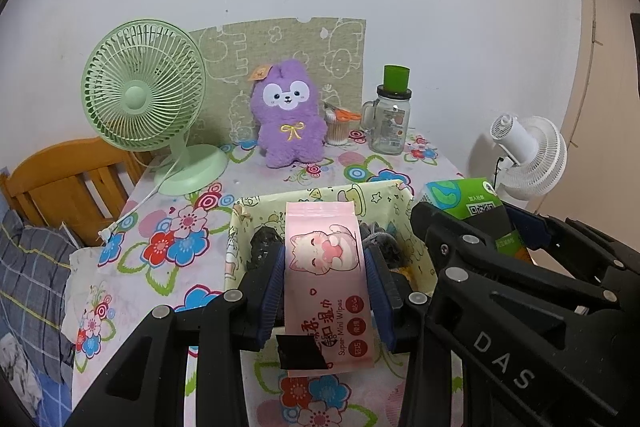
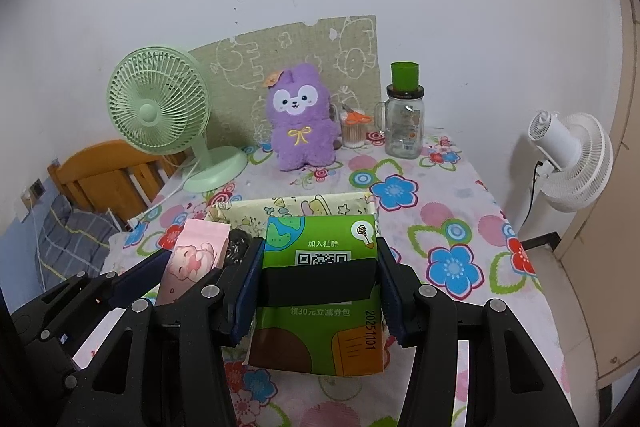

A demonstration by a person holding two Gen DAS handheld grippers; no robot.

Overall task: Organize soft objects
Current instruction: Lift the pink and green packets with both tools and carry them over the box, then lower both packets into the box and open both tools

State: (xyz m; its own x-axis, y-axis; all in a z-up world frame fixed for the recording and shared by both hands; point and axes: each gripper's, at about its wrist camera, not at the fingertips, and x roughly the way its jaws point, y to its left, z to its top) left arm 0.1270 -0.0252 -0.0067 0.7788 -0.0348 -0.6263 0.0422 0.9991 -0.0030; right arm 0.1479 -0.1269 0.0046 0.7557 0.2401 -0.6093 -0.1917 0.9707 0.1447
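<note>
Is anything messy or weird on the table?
One odd thing: orange scissors lie across the cotton swab cup beside the purple plush. Nothing looks spilled or broken.

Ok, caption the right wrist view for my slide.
Right claw holds green tissue pack over the fabric basket; purple plush waits behind.

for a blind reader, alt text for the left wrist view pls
The left gripper clamps a pink wet wipes pack over a fabric storage box on a floral tablecloth. Behind sit a purple plush toy and a green desk fan.
</note>
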